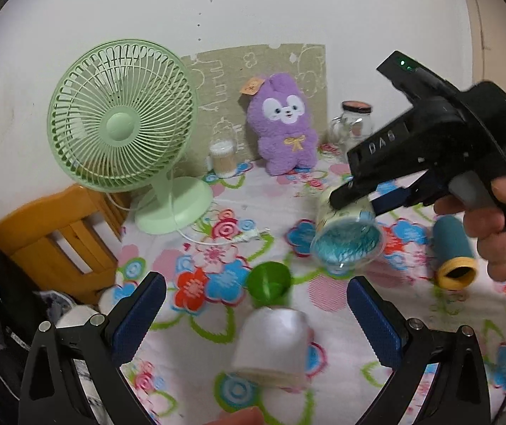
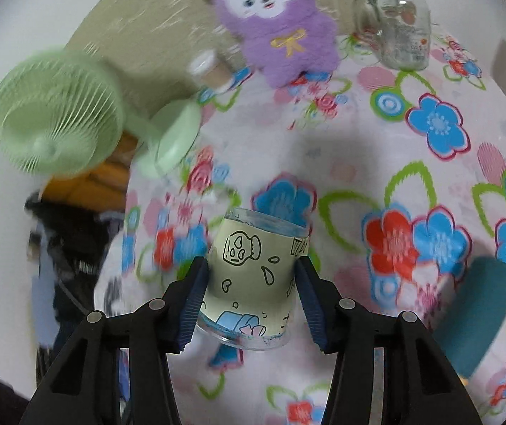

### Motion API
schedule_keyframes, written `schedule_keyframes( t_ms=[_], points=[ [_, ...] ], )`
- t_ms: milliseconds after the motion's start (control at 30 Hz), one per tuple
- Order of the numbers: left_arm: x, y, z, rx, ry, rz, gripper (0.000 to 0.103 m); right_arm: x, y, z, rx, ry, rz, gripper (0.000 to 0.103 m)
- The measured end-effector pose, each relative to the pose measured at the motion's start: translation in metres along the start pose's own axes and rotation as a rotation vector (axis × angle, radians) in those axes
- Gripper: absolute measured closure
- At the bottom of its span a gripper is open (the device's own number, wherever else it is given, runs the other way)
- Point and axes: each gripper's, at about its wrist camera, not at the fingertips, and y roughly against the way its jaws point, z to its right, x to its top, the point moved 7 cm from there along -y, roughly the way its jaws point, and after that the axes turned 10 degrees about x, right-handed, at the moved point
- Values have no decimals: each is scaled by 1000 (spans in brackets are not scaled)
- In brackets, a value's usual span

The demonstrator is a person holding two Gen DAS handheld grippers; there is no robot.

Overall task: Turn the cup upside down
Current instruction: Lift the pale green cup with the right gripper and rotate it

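My right gripper (image 2: 251,279) is shut on a pale green clear-plastic cup (image 2: 253,276) with cartoon drawings. It holds the cup above the flowered tablecloth (image 2: 359,148). In the left wrist view the same cup (image 1: 347,233) hangs tilted in the right gripper (image 1: 350,194), its open mouth facing the camera. My left gripper (image 1: 256,304) is open and empty. A white cup (image 1: 274,347) lies between and below its fingers, blurred, bottom up. A small green cup (image 1: 269,283) stands just beyond it.
A teal roll with a yellow end (image 1: 453,255) lies at the right; it also shows in the right wrist view (image 2: 476,318). A green fan (image 1: 122,120), purple plush (image 1: 286,124), glass jar (image 1: 355,124) and cotton-swab jar (image 1: 221,157) stand at the back. A wooden chair (image 1: 54,241) is at the left.
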Motion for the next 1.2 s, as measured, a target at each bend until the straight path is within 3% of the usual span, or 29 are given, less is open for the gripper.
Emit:
schedule_keyframes(
  t_ms=[533, 767, 967, 1100, 1200],
  points=[
    [-53, 80, 45, -90, 113, -80, 0, -132, 7, 6, -11, 169, -296, 50],
    [-66, 101, 57, -40, 140, -114, 0, -153, 14, 11, -3, 184, -333, 50],
    [-74, 105, 67, -49, 147, -128, 0, -166, 2, 23, -15, 166, -372, 49],
    [-79, 105, 71, -51, 155, -144, 0, -173, -1, 24, -16, 174, -377, 46],
    [-81, 105, 71, -51, 165, -150, 0, -174, 0, 23, -55, 193, -398, 33]
  ],
)
